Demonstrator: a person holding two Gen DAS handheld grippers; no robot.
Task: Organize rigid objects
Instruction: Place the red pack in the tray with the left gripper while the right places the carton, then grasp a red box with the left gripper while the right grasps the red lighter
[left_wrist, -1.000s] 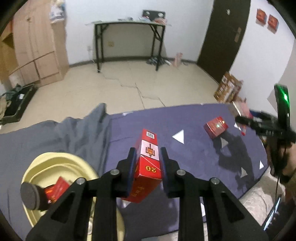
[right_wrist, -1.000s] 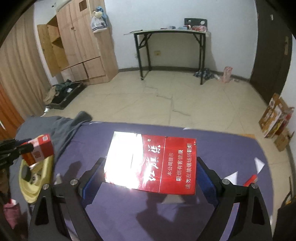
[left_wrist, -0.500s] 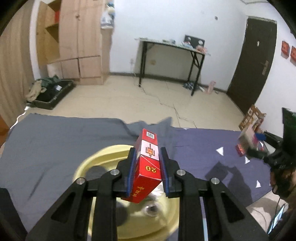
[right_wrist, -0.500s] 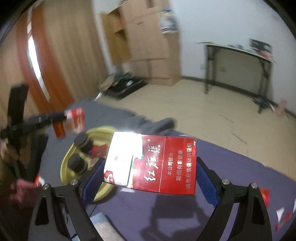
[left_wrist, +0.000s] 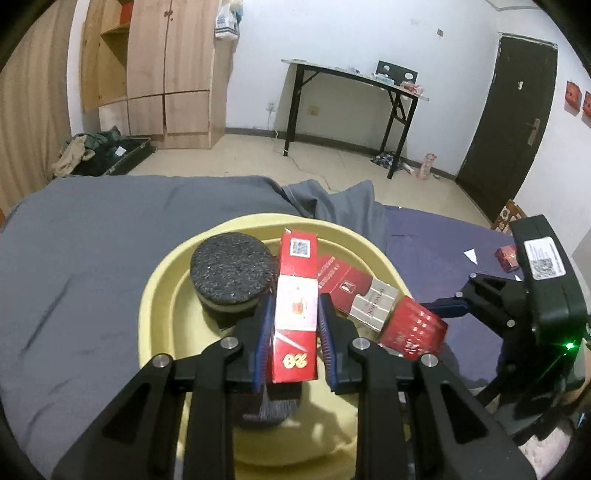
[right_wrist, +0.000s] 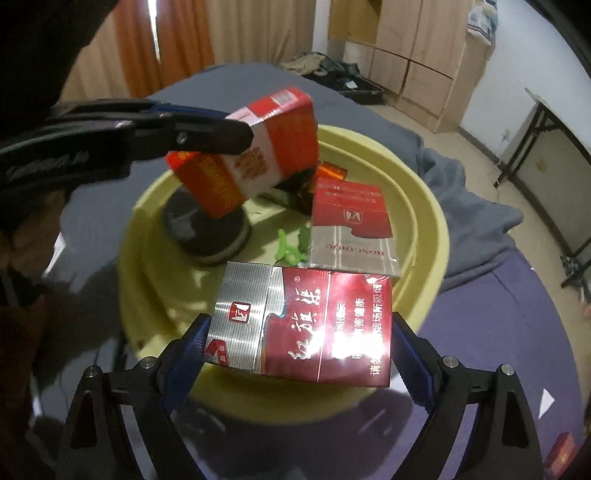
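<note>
— Where are we now, compared with a second ago?
— Over the yellow basin (left_wrist: 159, 280). Our left gripper (left_wrist: 293, 325) brings its narrow red pack (left_wrist: 295, 314) from above the purple cloth (left_wrist: 443, 236) to above the black puck (left_wrist: 231, 271).
— And our right gripper (right_wrist: 299, 343)?
— It swings its wide red carton (right_wrist: 314, 325) over the basin's rim at six o'clock, with the left pack now at eleven o'clock.

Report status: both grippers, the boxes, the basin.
Left gripper shut on small red box. Right gripper shut on wide red box. Both over yellow basin, black puck inside.
</note>
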